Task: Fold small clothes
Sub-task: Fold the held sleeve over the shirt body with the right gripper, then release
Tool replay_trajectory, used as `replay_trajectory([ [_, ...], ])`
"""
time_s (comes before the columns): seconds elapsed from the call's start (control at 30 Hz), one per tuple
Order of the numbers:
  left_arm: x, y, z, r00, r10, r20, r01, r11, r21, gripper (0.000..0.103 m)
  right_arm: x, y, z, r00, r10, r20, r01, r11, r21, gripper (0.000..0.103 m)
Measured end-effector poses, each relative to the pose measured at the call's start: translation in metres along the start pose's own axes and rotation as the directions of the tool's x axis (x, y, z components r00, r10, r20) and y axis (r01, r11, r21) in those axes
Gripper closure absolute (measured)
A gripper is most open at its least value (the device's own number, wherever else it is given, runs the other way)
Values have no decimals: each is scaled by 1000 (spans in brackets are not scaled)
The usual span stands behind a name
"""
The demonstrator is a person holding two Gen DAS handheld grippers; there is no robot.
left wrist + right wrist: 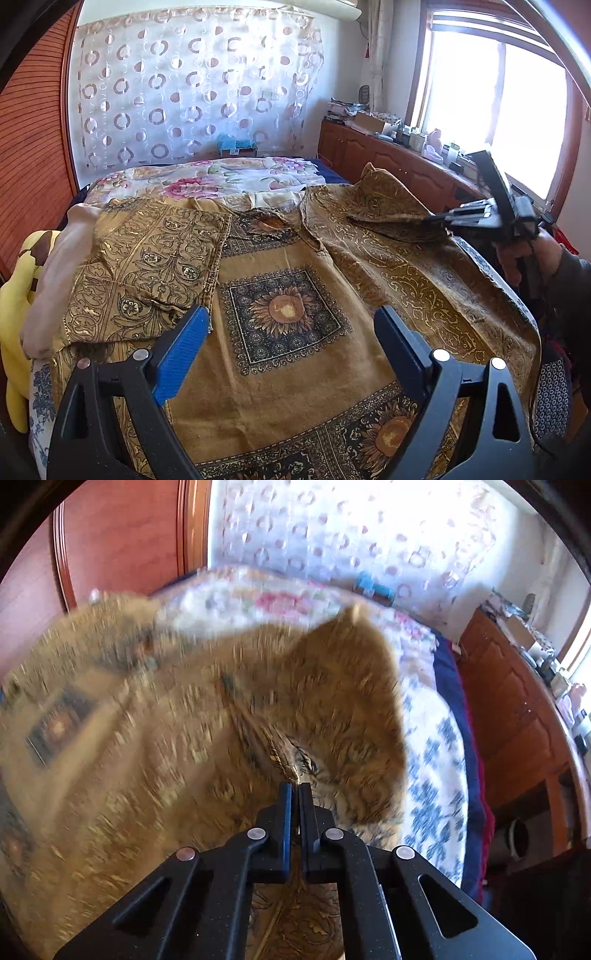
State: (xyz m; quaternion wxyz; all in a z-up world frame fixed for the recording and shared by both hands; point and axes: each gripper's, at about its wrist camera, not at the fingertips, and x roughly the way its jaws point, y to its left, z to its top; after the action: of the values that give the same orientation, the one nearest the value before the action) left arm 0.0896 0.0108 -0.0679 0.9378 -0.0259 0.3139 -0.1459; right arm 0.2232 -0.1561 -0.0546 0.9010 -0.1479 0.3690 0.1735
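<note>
A golden-brown patterned garment [288, 310] with sunflower squares lies spread on the bed. Its left sleeve [147, 266] is folded inward onto the body. My left gripper [291, 325] is open and empty, hovering above the garment's middle. My right gripper [432, 218] is shut on the right sleeve's edge [388, 210] and lifts it above the bed. In the right wrist view the right gripper [294, 786] pinches a fold of the same cloth [295, 701], which is blurred by motion.
A floral quilt [221, 177] covers the bed's far end. Pink and yellow cloth [22, 295] lies at the left edge. A wooden cabinet [388, 158] with clutter runs under the window on the right. A wooden wardrobe [29, 147] stands left.
</note>
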Motion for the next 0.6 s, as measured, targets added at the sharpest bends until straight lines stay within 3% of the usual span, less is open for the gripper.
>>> replay_trajectory([
  [0.13,0,-1,1,1000,-1,5,1,1000,-2,11,-35,-2,16,992,85,96,-90,995,40,100],
  [0.4,-1,-2,1,1000,-1,10,1,1000,1,11,-79,8,36,961,178,212,-192,980,46,100],
  [0.53,-3,-1,2,1000,-2,14,2,1000,-3,11,-92,13,29,952,225,207,-236,971,29,100],
  [0.6,-4,0,1,1000,-1,15,1,1000,-4,11,-80,21,23,953,264,150,-267,964,0,100],
])
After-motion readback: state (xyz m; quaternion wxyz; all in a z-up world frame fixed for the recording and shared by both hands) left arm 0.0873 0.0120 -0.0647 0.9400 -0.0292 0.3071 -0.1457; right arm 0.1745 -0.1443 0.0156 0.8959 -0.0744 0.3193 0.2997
